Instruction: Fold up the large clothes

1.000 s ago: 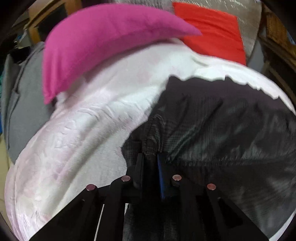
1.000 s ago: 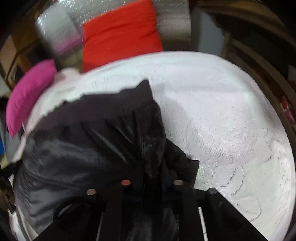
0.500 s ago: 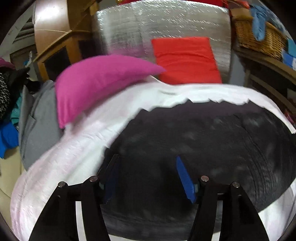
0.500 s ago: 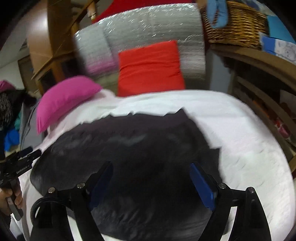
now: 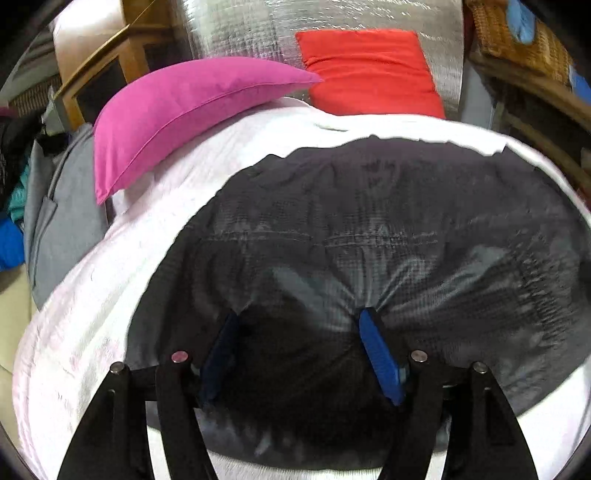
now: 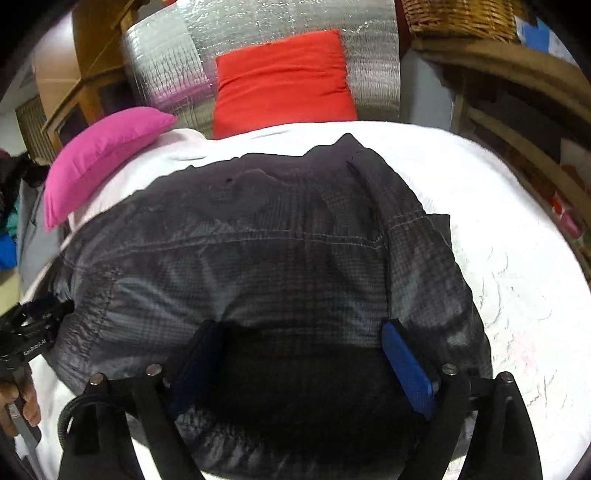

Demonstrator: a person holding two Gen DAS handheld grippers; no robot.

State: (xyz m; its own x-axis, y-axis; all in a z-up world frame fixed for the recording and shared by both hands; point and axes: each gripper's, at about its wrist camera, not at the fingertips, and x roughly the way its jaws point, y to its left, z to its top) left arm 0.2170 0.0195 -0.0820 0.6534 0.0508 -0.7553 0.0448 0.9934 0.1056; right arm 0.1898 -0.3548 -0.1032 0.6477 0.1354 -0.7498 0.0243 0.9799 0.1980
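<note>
Dark garment (image 6: 258, 258) lies flat, checked, shiny; both grippers' jaws spread, released.

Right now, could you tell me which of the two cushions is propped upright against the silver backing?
The red cushion. It leans upright against the silver backing, while the pink cushion lies flat on the white cover, left of the garment.

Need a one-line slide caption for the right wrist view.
Open right gripper poised over a dark garment spread on a white bedcover, pink pillow and red cushion behind.
</note>
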